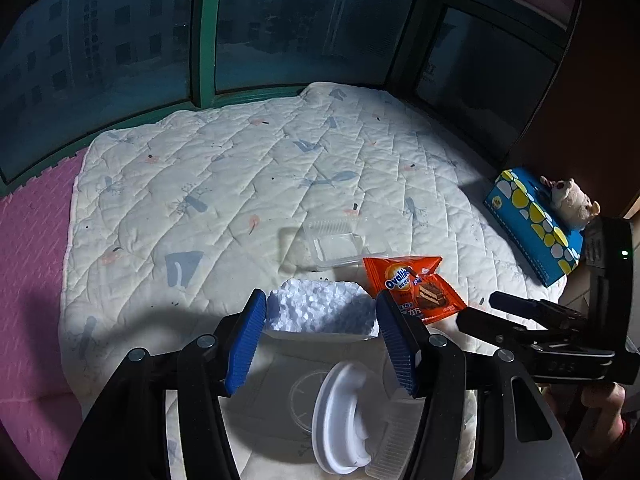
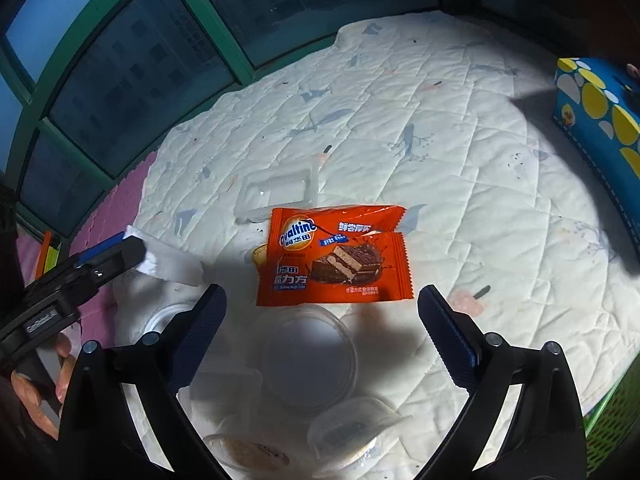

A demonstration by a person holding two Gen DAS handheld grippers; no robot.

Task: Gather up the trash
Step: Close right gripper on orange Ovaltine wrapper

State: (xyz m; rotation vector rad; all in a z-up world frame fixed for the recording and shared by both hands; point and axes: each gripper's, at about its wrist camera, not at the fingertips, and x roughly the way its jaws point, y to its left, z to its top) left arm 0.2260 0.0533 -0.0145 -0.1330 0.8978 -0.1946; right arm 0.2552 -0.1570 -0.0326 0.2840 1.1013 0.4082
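The left hand-held gripper has its blue pads against the two ends of a white foam block, pinching it just above a white quilted mat printed with pale blue and pink shapes. In the right wrist view the same foam block shows at the left, clamped at the tip of that gripper. The right hand-held gripper is spread wide and holds nothing; it hovers over the near part of the mat, with an orange snack wrapper lying flat just beyond its fingers. A second orange wrapper seems to lie partly under the first, though the overlap makes that hard to judge. Just beyond the wrapper sits a clear plastic tray, touching or nearly touching its far edge. Near the camera, between the right gripper's fingers, lie several clear plastic cups and lids. In the left wrist view a white plastic lid lies on the mat below the foam. At the far right of the mat stands a blue tissue box with yellow and white spots, and a small plush toy rests on it. A pink foam floor mat borders the quilt on the left, beneath green-framed windows.
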